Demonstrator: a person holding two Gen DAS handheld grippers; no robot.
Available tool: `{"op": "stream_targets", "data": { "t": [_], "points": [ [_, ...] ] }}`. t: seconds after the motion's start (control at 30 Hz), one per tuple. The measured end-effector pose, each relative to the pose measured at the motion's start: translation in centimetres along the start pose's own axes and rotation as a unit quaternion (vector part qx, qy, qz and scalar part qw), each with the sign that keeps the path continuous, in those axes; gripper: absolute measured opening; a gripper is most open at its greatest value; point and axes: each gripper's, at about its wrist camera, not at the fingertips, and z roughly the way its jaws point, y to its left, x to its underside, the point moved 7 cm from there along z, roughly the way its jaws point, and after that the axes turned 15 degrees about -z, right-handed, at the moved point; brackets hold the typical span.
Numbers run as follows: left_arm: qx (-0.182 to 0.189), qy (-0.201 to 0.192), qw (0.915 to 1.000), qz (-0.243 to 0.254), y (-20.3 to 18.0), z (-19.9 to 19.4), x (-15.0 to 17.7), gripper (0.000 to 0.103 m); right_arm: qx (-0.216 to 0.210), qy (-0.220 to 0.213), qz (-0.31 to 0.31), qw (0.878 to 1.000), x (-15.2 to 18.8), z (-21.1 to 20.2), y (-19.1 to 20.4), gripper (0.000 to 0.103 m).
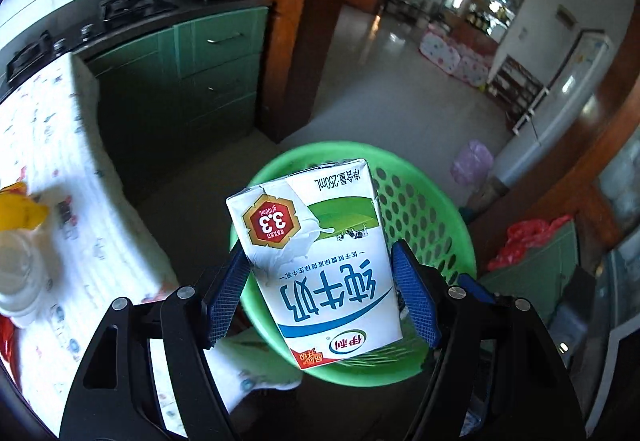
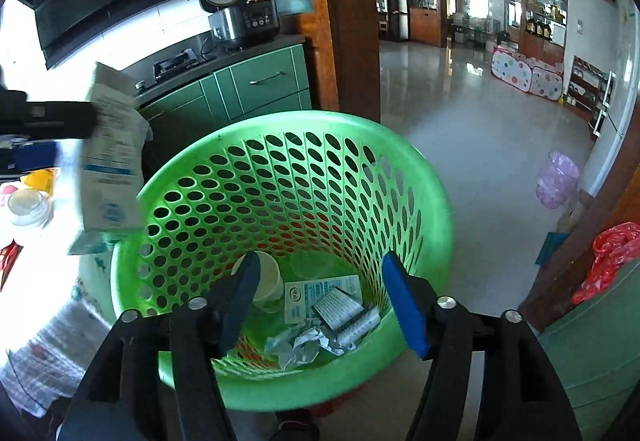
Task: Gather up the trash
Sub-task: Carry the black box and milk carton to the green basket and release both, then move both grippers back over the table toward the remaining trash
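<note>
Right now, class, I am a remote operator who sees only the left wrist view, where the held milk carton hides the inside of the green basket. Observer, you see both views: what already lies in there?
Observer: A white paper cup lies on its side at the bottom of the green basket.
Operator: Anything beside it?
Observer: A flattened white-and-teal pack, with crumpled silvery wrapping nearer the camera.
Operator: Is the other gripper carrying something?
Observer: No. The right gripper hangs open above the basket, with nothing between its fingers.
</note>
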Motion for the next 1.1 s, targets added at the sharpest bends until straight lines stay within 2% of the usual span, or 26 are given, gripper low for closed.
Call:
{"op": "stream_targets", "data": {
  "t": [0.2,0.33,0.4,0.53,0.87,1.1],
  "points": [
    [-0.004,0.017,0.9995,0.026,-1.4,2.1,0.7,0.072,0.003,-0.008,-0.005,1.000,0.5,-1.2,0.3,0.071],
    [-0.007,0.022,0.9990,0.039,-1.6,2.4,1.1,0.073,-0.005,-0.010,-0.001,1.000,0.7,-1.6,0.4,0.071],
    [-0.007,0.020,0.9989,0.042,-1.5,2.2,1.1,0.078,-0.008,-0.010,0.000,1.000,0.8,-1.6,0.6,0.071],
    [-0.012,0.009,0.9987,0.048,-1.4,1.6,1.1,0.080,-0.012,-0.011,0.002,1.000,0.9,-1.9,1.0,0.072],
    [-0.030,-0.036,0.9975,0.053,0.7,-3.3,0.7,0.080,-0.012,-0.023,-0.016,1.000,0.3,-4.0,2.6,0.075],
    [-0.057,-0.071,0.9955,0.028,5.3,-8.6,1.0,0.080,-0.033,-0.042,-0.032,0.998,-1.1,-5.9,5.3,0.080]
  ]
}}
